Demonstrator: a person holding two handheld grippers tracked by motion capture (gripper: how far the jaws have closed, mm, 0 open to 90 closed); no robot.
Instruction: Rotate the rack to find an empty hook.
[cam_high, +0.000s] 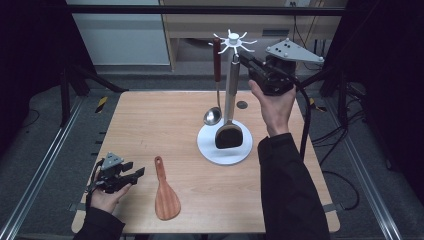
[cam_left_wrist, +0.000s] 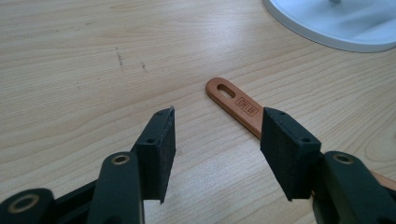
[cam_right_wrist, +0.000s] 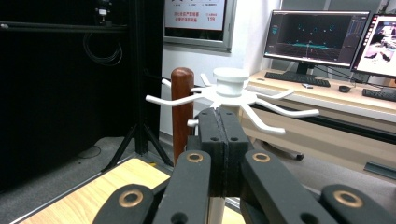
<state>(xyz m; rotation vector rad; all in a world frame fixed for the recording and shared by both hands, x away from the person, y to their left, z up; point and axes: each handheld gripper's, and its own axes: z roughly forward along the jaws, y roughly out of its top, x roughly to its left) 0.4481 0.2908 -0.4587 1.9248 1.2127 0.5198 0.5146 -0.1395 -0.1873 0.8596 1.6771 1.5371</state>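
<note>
High view, near edge: my left gripper (cam_high: 131, 175) rests low on the pale wood-grain table (cam_high: 150, 120), jaws apart with nothing between them. Just to its right lies the flat reddish-brown wooden rice paddle (cam_high: 164, 192), long axis running near to far, broad blade toward me and the slotted handle end pointing away. In the left gripper view that handle (cam_left_wrist: 236, 103) enters from the right, passing behind the right-hand pad (cam_left_wrist: 285, 154) at a slant, so the paddle lies to the right of the gap rather than in it. I judge that the left hand is much the nearer one for a pick, and that the jaws would need to shift right and straddle the handle across its width.

Mid-table: a round white plastic base (cam_high: 224, 145) carries a brushed-metal post topped by a white spoked hanger crown (cam_high: 233, 41). A steel ladle with a dark red wooden grip (cam_high: 216, 82) hangs from one spoke.

Far side: my right gripper (cam_high: 246, 59) is raised to the crown, jaws closed on the top of the steel-handled spatula with a black blade (cam_high: 229, 135), which hangs upright beside the post, blade at the base. Whether its loop is already over a spoke I cannot tell.
</note>
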